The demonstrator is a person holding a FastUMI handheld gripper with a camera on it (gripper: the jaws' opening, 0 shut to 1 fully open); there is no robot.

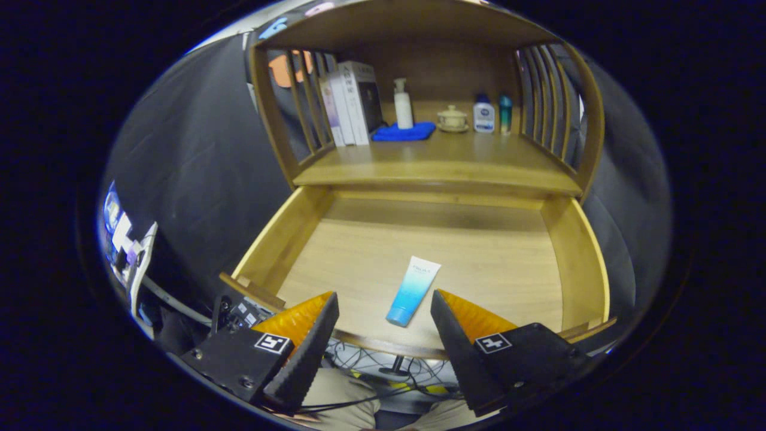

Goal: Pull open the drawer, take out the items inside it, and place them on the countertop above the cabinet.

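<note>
The wooden drawer [275, 236] is pulled fully out below the countertop [443, 161]. On its floor lies a blue and white tube [413, 290], its blue cap end toward me, near the drawer's front wall. My gripper [384, 305] is open above the drawer's front edge. The tube's lower end sits just between and slightly beyond the fingertips, untouched by either finger.
At the back of the countertop stand several books [350, 105], a white pump bottle [403, 106] on a blue cloth [404, 131], a small lidded cup [452, 118] and two little bottles [483, 115]. Slatted side rails [541, 108] flank the countertop. Cables [383, 365] lie on the floor below.
</note>
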